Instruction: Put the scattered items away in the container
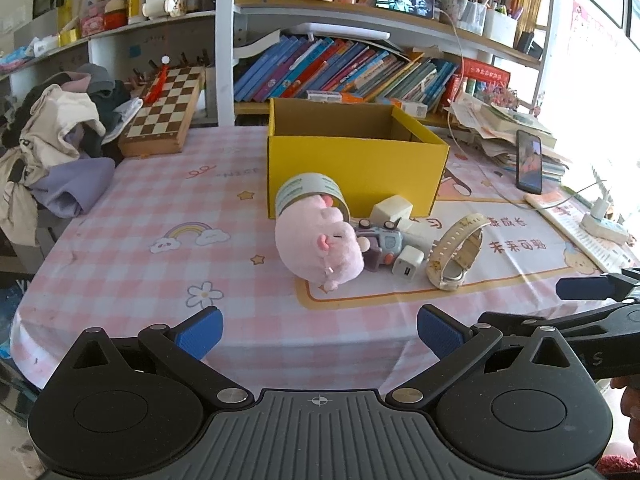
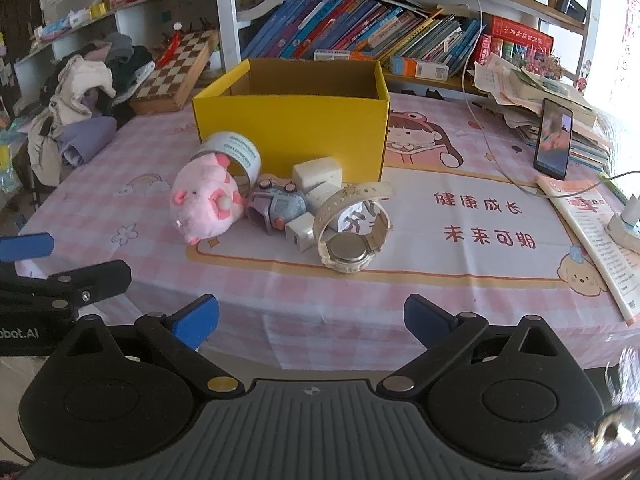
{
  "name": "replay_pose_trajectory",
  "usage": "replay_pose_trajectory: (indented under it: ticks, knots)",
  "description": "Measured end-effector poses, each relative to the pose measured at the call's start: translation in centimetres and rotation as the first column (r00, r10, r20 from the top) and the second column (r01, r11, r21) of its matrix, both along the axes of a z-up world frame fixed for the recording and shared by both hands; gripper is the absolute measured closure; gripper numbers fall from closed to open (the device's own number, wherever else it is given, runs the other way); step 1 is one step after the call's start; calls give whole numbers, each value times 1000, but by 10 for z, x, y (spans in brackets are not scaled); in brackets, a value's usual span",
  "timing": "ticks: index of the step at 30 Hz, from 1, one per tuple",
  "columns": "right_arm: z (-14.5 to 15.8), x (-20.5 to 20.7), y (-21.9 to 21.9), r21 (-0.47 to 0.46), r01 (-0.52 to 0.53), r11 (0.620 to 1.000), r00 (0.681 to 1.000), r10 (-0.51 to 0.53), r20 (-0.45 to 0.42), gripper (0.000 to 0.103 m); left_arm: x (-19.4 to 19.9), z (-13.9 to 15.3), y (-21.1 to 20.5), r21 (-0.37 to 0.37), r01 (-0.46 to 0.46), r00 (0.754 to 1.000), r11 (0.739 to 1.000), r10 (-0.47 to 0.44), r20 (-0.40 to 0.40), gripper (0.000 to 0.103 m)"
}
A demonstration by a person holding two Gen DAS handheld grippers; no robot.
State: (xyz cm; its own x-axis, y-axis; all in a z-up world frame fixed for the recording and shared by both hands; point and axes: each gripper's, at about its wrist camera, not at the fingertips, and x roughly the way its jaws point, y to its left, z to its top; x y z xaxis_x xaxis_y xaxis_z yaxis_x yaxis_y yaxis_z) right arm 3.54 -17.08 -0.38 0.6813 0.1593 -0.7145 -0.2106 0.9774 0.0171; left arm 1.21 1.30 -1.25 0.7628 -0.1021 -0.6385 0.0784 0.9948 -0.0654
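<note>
Left wrist view: your left gripper point(image 1: 319, 330) sits at the bottom of the frame, jaws spread wide and holding nothing, over the pink checked tablecloth point(image 1: 160, 208). At centre the yellow box point(image 1: 356, 172) stands open. Just below it lie the tape roll point(image 1: 310, 194), the pig plush point(image 1: 318, 246) touching the roll, a toy camera point(image 1: 380, 242), two white chargers point(image 1: 407, 263) and, to the right, the watch point(image 1: 456, 252). Right wrist view: your right gripper point(image 2: 311, 320) is likewise wide apart and empty at the bottom. The pig point(image 2: 204, 204), camera point(image 2: 280, 208) and watch point(image 2: 352, 228) cluster mid-frame below the box point(image 2: 292, 132); a phone point(image 2: 554, 144) stands at right.
</note>
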Motion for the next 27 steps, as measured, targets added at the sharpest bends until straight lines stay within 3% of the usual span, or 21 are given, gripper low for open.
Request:
replay_pose_trajectory:
  ticks: [5,20,27]
  knots:
    - [1,0,4,-16,-6,1000,1000,6,2,2,-1,0,3,-34,35,999,999,-35,4,0]
    - [-2,5,-2,-30,5,1000,1000,-5,3,0,8,-3,1,-32,19,1000,999,-19,-7,0]
    - [0,7,-7,-58,16,998,998,-13,57,3,13,-3,-2,-28,20,1000,999,-20,13,0]
